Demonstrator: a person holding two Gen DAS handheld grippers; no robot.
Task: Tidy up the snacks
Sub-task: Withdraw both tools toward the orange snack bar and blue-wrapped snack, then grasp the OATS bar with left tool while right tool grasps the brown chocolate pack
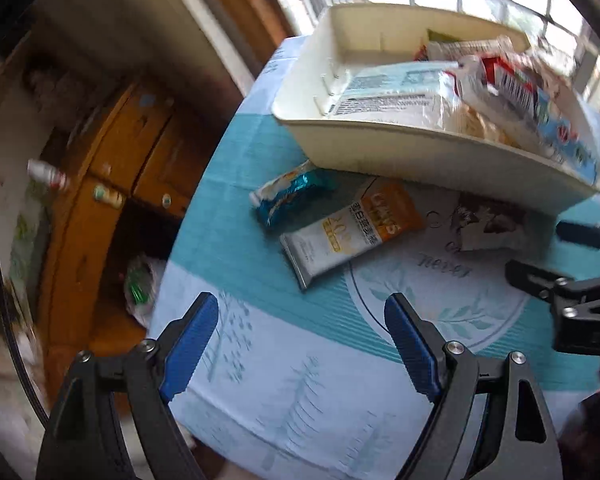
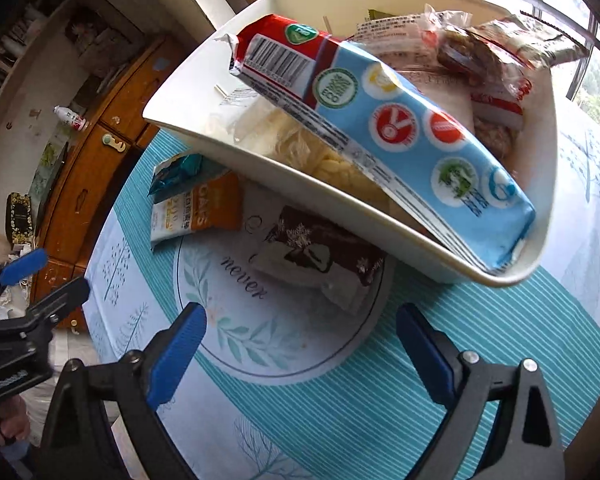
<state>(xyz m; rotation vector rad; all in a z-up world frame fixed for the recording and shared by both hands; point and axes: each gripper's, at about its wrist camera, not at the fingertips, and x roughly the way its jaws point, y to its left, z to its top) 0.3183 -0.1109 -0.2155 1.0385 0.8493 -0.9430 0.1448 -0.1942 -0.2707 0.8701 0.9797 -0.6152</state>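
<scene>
Both grippers empty, nothing pinched. Left gripper (image 1: 300, 344) jaws spread wide, hovering over the near edge of the table (image 1: 284, 400); right gripper (image 2: 300, 344) likewise spread, above the round leaf motif of the tablecloth. Beyond them, three snacks lie loose on the cloth: brown-and-white packet (image 2: 320, 264) nearest the right gripper, orange-and-white oats bar (image 1: 352, 232), small blue wrapper (image 1: 288, 200) just behind it, close against the tray's wall. Farther back, cream tray (image 2: 380, 200) already holds several items: long blue-and-red pack (image 2: 400, 128) lying across it, a clear bag of pale pieces beneath, red and brown packets at the rear. Judgement: well underway, three loose packets left to collect.
</scene>
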